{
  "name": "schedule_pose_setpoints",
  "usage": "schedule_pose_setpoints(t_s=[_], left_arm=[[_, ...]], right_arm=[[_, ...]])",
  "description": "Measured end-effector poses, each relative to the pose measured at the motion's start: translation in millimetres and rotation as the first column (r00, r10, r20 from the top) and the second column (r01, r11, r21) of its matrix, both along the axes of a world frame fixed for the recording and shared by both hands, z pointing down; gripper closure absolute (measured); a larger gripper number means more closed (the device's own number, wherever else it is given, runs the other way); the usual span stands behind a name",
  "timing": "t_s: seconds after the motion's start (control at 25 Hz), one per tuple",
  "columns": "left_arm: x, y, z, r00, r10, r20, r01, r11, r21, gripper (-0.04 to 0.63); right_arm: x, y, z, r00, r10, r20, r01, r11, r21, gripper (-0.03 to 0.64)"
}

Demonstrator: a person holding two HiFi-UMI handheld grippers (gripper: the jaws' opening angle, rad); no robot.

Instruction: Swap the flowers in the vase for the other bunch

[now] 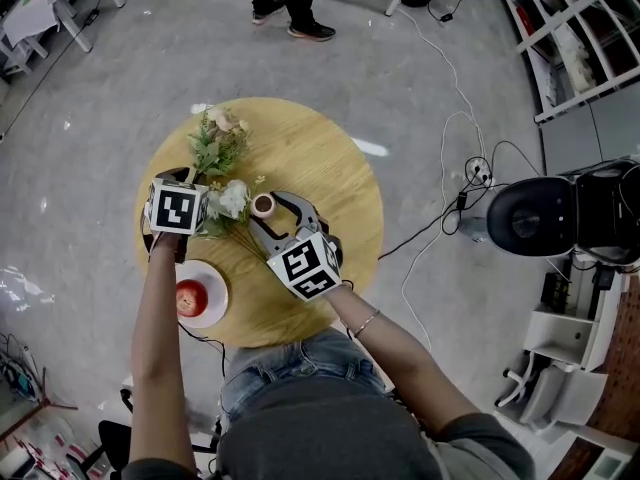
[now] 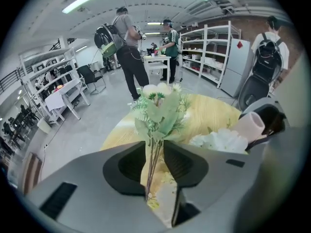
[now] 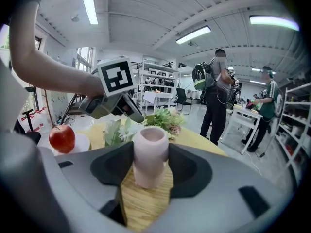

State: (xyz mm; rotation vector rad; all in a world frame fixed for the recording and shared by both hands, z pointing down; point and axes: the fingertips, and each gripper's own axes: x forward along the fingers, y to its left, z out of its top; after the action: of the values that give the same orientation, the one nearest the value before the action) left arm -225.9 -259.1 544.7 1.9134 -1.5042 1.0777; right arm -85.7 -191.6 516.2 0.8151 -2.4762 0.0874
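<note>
Gripping the pink vase [image 3: 150, 152] from both sides with its pads pressed against it, the right gripper [image 3: 150, 169] is holding it upright on the round wooden table [image 1: 320, 168]. The left gripper [image 2: 154, 161] is straddling the thin stems of the green bunch [image 2: 163, 110], its jaws standing apart and not pinching. The white bunch [image 1: 232, 198] is lying on the table just beside the vase. An apple [image 1: 189, 297] is sitting on a plate [image 1: 216, 290].
</note>
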Motion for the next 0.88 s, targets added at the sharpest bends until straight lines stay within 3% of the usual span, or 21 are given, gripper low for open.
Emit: schedule_pose_setpoints(t_s=[0.24, 0.48, 0.68, 0.88], left_arm=[[2, 19, -58, 0.990, -0.090, -0.111, 0.104, 0.986, 0.133, 0.471], [16, 57, -100, 0.946, -0.149, -0.287, 0.215, 0.953, 0.215, 0.477], [31, 95, -105, 0.899, -0.199, -0.390, 0.295, 0.934, 0.202, 0.476], [55, 130, -76, 0.838, -0.253, -0.482, 0.342, 0.934, 0.105, 0.438]], right_arm=[[1, 0, -2, 1.000, -0.002, -0.002, 0.002, 1.000, 0.003, 0.383], [2, 0, -1, 1.000, -0.004, -0.002, 0.004, 1.000, 0.006, 0.385], [2, 2, -1, 1.000, -0.004, -0.003, 0.004, 1.000, 0.018, 0.385], [0, 5, -1, 1.000, -0.014, -0.013, 0.014, 0.999, 0.030, 0.385]])
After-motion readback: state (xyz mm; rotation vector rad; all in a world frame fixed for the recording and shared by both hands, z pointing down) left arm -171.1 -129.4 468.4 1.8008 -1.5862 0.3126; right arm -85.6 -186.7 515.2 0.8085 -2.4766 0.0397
